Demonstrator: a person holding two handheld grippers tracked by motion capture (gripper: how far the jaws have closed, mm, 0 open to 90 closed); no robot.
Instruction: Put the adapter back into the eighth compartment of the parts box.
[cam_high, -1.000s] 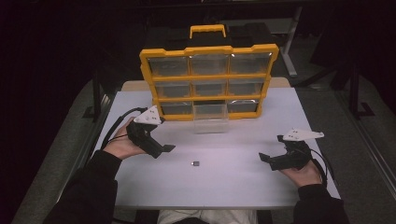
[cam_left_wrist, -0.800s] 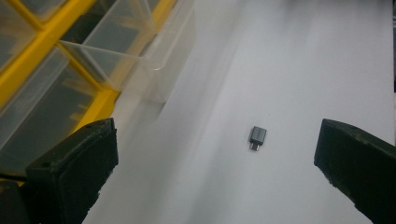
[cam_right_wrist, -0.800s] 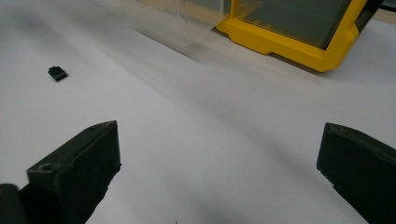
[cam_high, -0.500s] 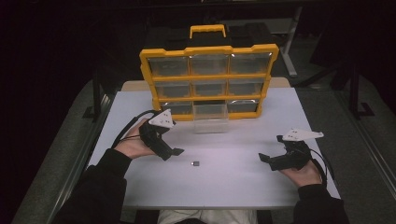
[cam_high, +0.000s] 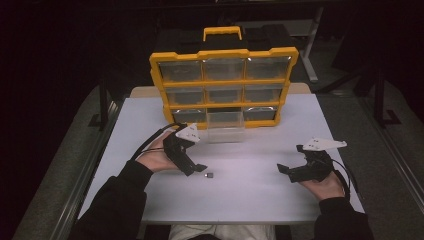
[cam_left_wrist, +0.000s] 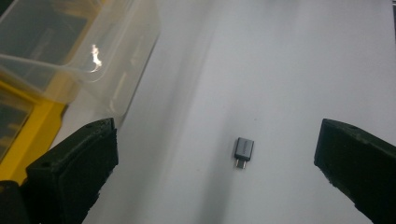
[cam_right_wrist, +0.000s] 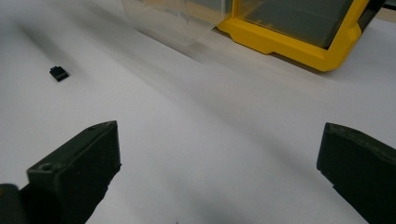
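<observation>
A small grey adapter plug (cam_high: 210, 175) lies flat on the white table (cam_high: 250, 195), seen close up (cam_left_wrist: 243, 151) and far off (cam_right_wrist: 59, 73). My left gripper (cam_high: 196, 169) hovers just left of it, jaws wide open, and the plug sits in line between them (cam_left_wrist: 217, 158). My right gripper (cam_high: 286, 170) rests open near the table's right side, nothing between its jaws (cam_right_wrist: 219, 154). A yellow drawer organizer (cam_high: 223, 85) stands at the back, its clear bottom-middle drawer (cam_high: 224, 127) pulled out.
The pulled-out drawer's clear wall (cam_left_wrist: 93, 51) is close to the left gripper's left jaw. The organizer's yellow frame corner (cam_right_wrist: 299, 46) lies ahead of the right gripper. Dark floor and a grey ledge (cam_high: 85, 165) flank the table.
My left gripper has moved right and toward the plug, from the table's left part to just beside it. The right gripper has stayed put.
</observation>
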